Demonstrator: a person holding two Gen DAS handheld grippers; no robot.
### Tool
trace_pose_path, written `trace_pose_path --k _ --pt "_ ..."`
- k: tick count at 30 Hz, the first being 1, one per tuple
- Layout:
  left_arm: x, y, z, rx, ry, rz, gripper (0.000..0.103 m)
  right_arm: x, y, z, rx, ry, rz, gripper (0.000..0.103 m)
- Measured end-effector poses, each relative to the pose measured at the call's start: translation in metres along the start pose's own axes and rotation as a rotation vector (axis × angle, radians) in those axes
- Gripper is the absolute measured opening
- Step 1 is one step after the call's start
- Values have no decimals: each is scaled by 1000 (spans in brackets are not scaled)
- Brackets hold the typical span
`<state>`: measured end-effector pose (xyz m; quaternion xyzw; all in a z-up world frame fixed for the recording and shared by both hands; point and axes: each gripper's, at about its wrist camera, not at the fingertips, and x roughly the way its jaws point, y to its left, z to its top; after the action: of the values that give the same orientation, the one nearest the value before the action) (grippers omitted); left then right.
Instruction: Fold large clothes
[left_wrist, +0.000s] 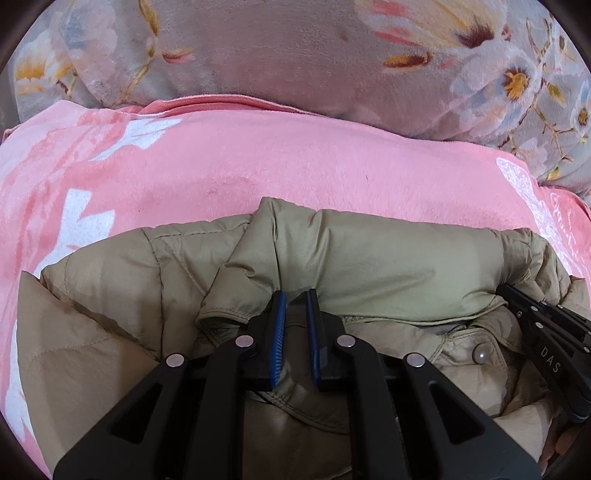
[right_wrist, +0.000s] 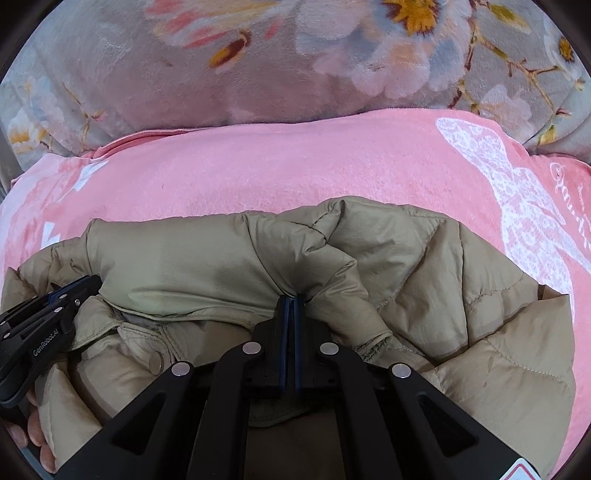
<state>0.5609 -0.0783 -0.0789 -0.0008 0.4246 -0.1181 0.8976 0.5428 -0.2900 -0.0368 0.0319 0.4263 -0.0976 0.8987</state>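
A khaki quilted puffer jacket (left_wrist: 388, 266) lies bunched on a pink blanket (left_wrist: 280, 162); it also shows in the right wrist view (right_wrist: 443, 295). My left gripper (left_wrist: 295, 295) is nearly shut, its blue pads pinching a fold of the jacket's edge. My right gripper (right_wrist: 294, 299) is shut tight on another fold of the jacket. Each gripper shows at the side of the other's view: the right gripper (left_wrist: 546, 332) and the left gripper (right_wrist: 55, 306). A pearl snap button (left_wrist: 480, 355) sits on the jacket's placket.
The pink blanket (right_wrist: 295, 162) with white butterfly print covers the surface under the jacket. Behind it lies a grey floral plush cover (left_wrist: 295, 48), also in the right wrist view (right_wrist: 295, 62). A hand's fingers (right_wrist: 33, 424) show at the lower left.
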Motion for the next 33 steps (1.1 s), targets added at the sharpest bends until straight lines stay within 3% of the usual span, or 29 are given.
trace_pose_path --k 14,20,21,23,25,26,28,30,33 --pt "2 -7 0 33 -9 46 10 0 2 0 -19 0 -16 0" --pt "-6 -5 -1 15 -16 44 12 -7 -6 1 22 -6 28 0" --pt "-10 -4 -3 5 -14 40 14 -13 -10 -1 39 -9 46 2" --pt "-34 2 -10 -26 -3 16 33 -44 -20 -9 87 -20 69 9" --pt "-74 10 -26 -40 -12 -49 76 -86 -34 -26 123 -49 83 49" --pt "-99 16 -39 -41 -29 -87 78 -110 -43 -40 130 -64 92 55" --pt "-143 31 -65 -29 -49 -120 81 -159 -65 -77 115 -69 121 56" --pt "-180 50 -98 -30 -24 -106 85 -202 -88 -121 102 -56 95 61" --pt "-228 101 -169 -112 54 -101 88 -262 -134 -206 168 -18 56 66"
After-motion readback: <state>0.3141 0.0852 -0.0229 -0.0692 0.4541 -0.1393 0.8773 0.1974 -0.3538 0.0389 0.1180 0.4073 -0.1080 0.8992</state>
